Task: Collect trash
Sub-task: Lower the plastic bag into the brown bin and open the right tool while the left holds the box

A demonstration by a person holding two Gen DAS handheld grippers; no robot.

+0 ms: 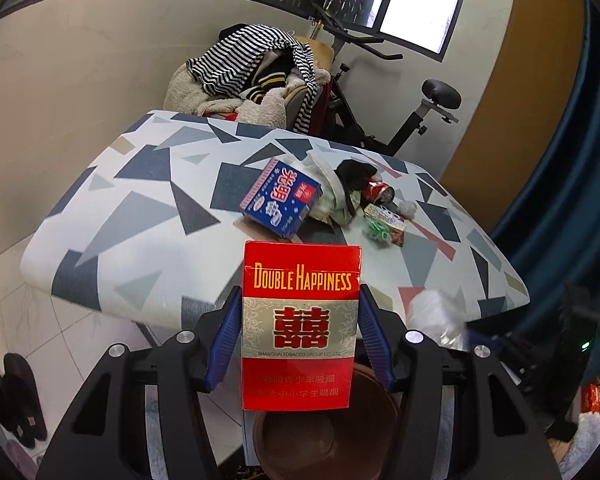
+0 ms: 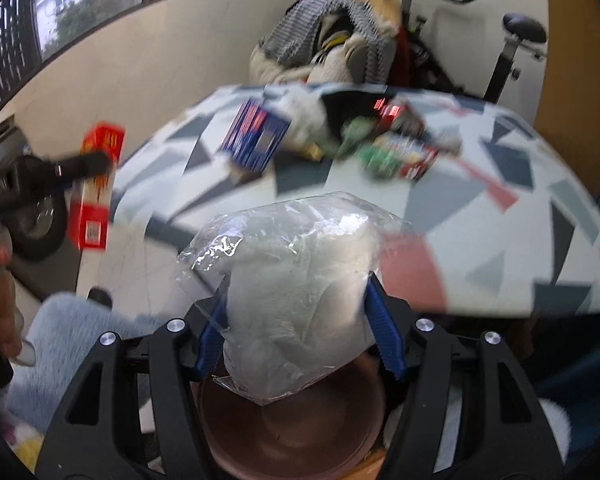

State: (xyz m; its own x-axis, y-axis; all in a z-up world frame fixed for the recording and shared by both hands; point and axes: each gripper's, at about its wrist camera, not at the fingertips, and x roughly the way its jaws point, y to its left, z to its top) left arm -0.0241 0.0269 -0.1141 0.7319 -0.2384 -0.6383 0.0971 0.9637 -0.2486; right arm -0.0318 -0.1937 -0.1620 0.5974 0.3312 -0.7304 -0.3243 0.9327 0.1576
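My left gripper (image 1: 300,300) is shut on a red "Double Happiness" cigarette pack (image 1: 300,328), held upright above a brown round bin (image 1: 320,440) in front of the table. My right gripper (image 2: 296,292) is shut on a clear plastic bag of white tissue (image 2: 296,288), held above the same brown bin (image 2: 292,428). The pack also shows at the left of the right wrist view (image 2: 94,188), and the bag at the right of the left wrist view (image 1: 436,316). On the patterned table (image 1: 140,208) lie a blue box (image 1: 280,200), a crushed red can (image 1: 376,192) and a green-printed wrapper (image 1: 384,226).
A crumpled white cloth and a black item (image 1: 352,172) lie among the trash. A chair piled with striped clothes (image 1: 252,76) and an exercise bike (image 1: 404,120) stand behind the table. Dark slippers (image 1: 16,396) sit on the tiled floor at the left. A blue curtain (image 1: 572,160) hangs at the right.
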